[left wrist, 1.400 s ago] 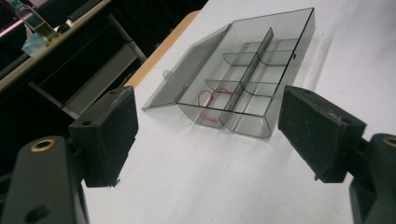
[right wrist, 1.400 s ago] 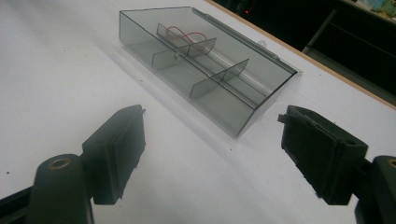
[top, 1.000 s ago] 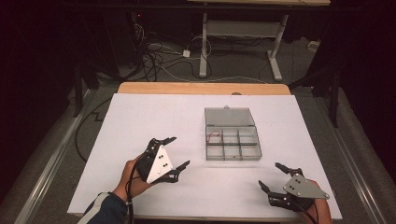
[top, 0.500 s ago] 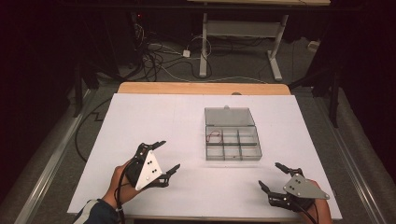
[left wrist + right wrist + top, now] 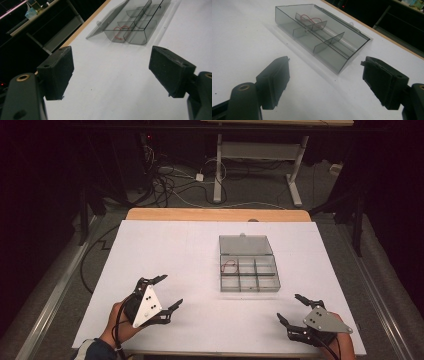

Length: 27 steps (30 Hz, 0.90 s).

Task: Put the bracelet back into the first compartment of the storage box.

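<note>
A clear grey compartment box (image 5: 248, 270) lies open on the white table, its lid folded back flat. A thin red wire loop (image 5: 229, 266) rests in its upper-left cell, also seen as the red wire (image 5: 120, 33) and the red wire (image 5: 310, 19). My left gripper (image 5: 167, 292) stands open over the table's front left, well left of the box (image 5: 135, 23), with nothing between its jaws. My right gripper (image 5: 294, 308) hovers open near the front right edge, below the box (image 5: 322, 35), empty too.
The white table top (image 5: 170, 250) ends in a wooden strip (image 5: 215, 214) at the far side. Beyond it are cables on the floor (image 5: 170, 180) and a desk frame (image 5: 260, 155). Metal rails run along both sides of the table.
My left gripper has drawn back toward the front edge and a little left, staying open. The right gripper has not moved.
</note>
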Motion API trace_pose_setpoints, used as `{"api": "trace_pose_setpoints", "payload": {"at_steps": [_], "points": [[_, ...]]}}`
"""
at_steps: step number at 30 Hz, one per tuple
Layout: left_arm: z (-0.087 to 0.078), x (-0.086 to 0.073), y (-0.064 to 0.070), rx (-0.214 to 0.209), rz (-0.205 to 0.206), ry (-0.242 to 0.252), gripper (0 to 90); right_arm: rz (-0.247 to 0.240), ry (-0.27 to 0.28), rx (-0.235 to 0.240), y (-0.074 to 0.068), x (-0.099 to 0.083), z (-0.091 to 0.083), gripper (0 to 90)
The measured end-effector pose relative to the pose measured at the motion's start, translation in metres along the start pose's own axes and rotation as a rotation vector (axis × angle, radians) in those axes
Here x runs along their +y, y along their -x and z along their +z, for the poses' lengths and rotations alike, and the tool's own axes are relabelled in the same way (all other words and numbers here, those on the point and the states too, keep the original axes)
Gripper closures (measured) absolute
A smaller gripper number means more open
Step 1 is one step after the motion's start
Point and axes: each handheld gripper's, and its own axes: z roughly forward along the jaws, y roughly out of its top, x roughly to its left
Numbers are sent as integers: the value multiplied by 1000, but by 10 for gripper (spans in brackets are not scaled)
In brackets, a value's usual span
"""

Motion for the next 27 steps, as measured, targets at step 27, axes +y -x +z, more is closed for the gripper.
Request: {"api": "trace_pose_setpoints", "payload": {"at_steps": [27], "points": [[-7, -57, -3, 39, -103, -96, 192, 4, 9, -9, 0, 0, 0, 217]]}}
